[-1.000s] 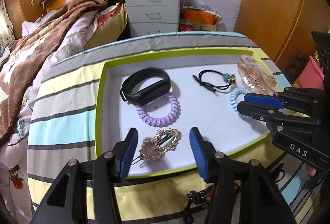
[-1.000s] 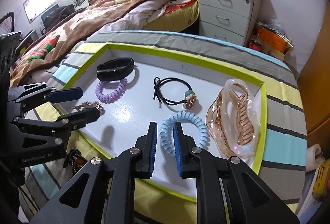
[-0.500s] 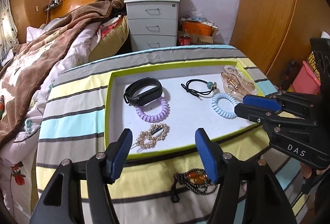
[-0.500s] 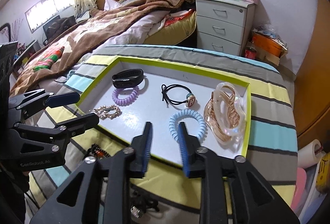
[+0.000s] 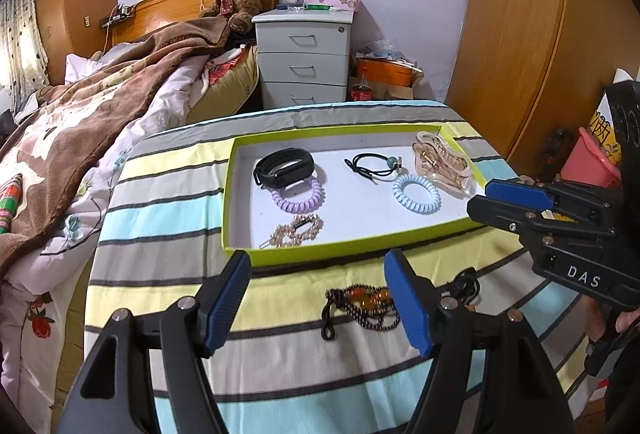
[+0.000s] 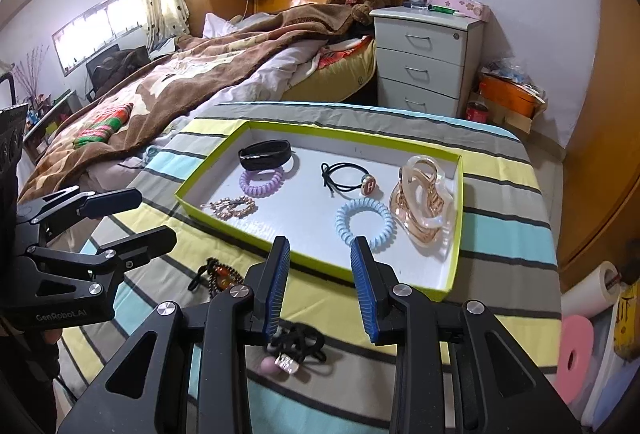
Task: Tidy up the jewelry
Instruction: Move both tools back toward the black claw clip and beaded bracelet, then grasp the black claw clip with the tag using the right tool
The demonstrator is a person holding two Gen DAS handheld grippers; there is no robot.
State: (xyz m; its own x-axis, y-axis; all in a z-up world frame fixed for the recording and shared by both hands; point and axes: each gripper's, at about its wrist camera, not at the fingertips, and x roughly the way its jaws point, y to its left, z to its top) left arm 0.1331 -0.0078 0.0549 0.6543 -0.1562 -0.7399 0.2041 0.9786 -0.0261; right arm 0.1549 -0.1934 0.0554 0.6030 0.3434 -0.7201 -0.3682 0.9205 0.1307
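Though well along, not yet done: apparently between picks, with two pieces left to put away. Striped desk (image 5: 160, 202) carrying a green-rimmed tray (image 5: 340, 254) across its middle. Inside the tray: clear claw clip (image 5: 440, 162) at the right end, black wristband (image 5: 284, 166) toward the far left corner, blue coil tie (image 5: 416, 194) beside the claw clip, purple coil tie (image 5: 296, 196) touching the wristband, gold hair clip (image 5: 292, 232) by the near left corner, thin black hair tie (image 5: 372, 168) toward the far wall. Outside the tray, by the desk's near edge: beaded bracelet (image 5: 360, 302) and a black charm tie (image 6: 296, 350). Left gripper (image 5: 318, 274) hanging above the bracelet, jaws wide and opening, nothing between them. Right gripper (image 6: 320, 254) over the charm tie, jaws moderately apart, gripping nothing. Next, probably: lower onto a leftover piece, straddle it, close gently, lift over the rim, set down on bare tray floor.
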